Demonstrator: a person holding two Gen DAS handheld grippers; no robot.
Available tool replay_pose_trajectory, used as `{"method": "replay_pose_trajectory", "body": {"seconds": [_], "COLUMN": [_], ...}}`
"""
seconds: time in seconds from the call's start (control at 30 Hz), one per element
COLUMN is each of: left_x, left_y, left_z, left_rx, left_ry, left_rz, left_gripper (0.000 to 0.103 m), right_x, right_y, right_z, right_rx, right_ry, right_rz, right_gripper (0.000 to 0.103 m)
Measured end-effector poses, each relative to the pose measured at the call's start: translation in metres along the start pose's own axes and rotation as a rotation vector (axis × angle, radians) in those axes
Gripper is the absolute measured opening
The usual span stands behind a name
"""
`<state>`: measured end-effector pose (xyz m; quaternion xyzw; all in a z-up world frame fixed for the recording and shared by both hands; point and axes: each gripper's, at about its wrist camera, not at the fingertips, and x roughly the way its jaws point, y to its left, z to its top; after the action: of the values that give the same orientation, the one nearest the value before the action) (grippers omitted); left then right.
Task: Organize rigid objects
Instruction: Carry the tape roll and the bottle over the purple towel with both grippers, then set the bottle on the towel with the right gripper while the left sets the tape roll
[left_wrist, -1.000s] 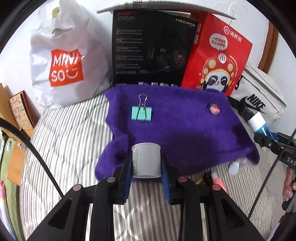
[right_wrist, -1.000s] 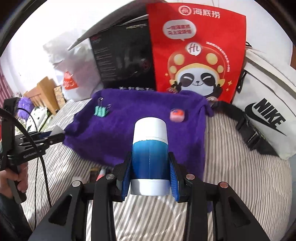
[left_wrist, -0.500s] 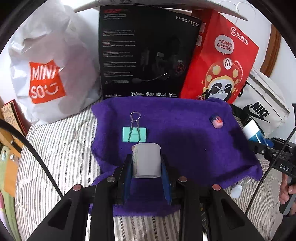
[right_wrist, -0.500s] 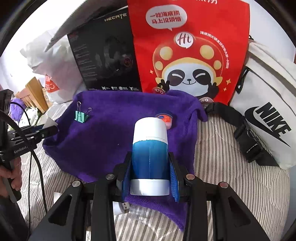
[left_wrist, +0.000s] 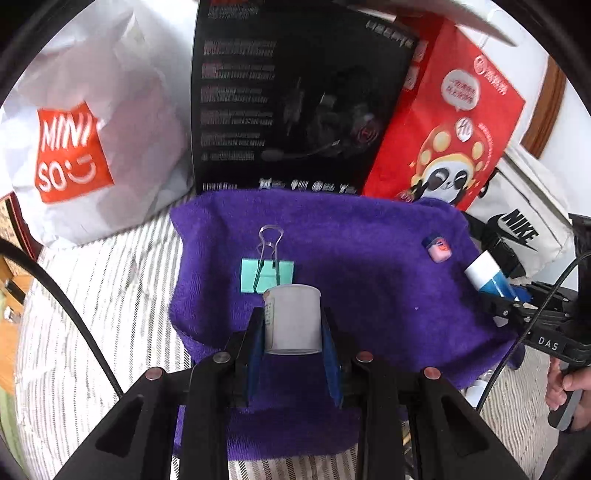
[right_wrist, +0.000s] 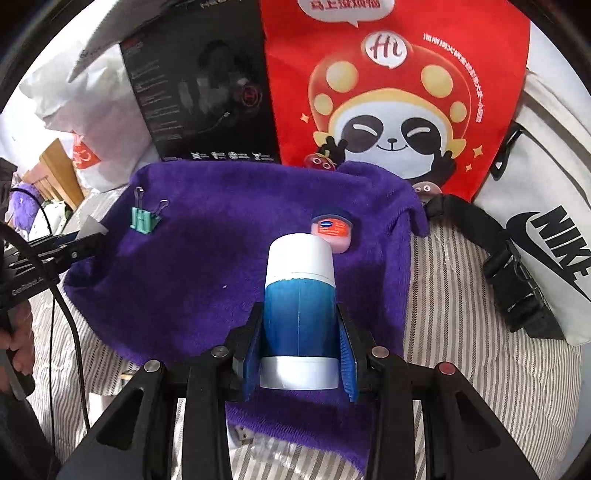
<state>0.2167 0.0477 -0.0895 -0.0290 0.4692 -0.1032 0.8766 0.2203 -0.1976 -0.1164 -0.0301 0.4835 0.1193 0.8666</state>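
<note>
My left gripper (left_wrist: 292, 325) is shut on a small grey-white bottle (left_wrist: 291, 318) and holds it over the near part of the purple towel (left_wrist: 362, 266), just short of a teal binder clip (left_wrist: 266, 274). My right gripper (right_wrist: 299, 339) is shut on a blue tube with a white cap (right_wrist: 300, 291), over the towel's (right_wrist: 207, 258) right side. A small pink jar with a blue lid (right_wrist: 330, 230) lies just beyond the tube; it also shows in the left wrist view (left_wrist: 437, 248). The binder clip (right_wrist: 143, 218) lies at the towel's far left in the right wrist view.
Behind the towel stand a white Miniso bag (left_wrist: 85, 140), a black headset box (left_wrist: 295, 99) and a red panda bag (left_wrist: 450, 122). A white Nike bag (right_wrist: 546, 221) with a black strap (right_wrist: 498, 258) lies at the right. Small items poke from under the towel's near edge (right_wrist: 243, 432) on the striped bedding (right_wrist: 461, 332).
Both grippers have moved forward over the towel with their objects still held. The binder clip and the pink jar look nearer now.
</note>
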Motion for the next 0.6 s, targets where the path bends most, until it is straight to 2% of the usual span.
{"method": "replay_pose_trajectory", "body": {"seconds": [0.37,0.6], "left_x": [0.02,0.026], "left_y": [0.0,0.006], "left_z": [-0.002,-0.003], "left_rx": [0.029,0.019], "left_ry": [0.034,0.043], "left_rz": [0.032,0.05], "left_gripper": [0.027,0.027], "right_x": [0.032,0.04], "right_y": [-0.005,-0.004], "right_z": [0.008,0.011], "right_rx": [0.014,0.008], "right_ry": [0.073,0.076], "right_rz": [-0.028,-0.062], "right_gripper": [0.036,0.036]}}
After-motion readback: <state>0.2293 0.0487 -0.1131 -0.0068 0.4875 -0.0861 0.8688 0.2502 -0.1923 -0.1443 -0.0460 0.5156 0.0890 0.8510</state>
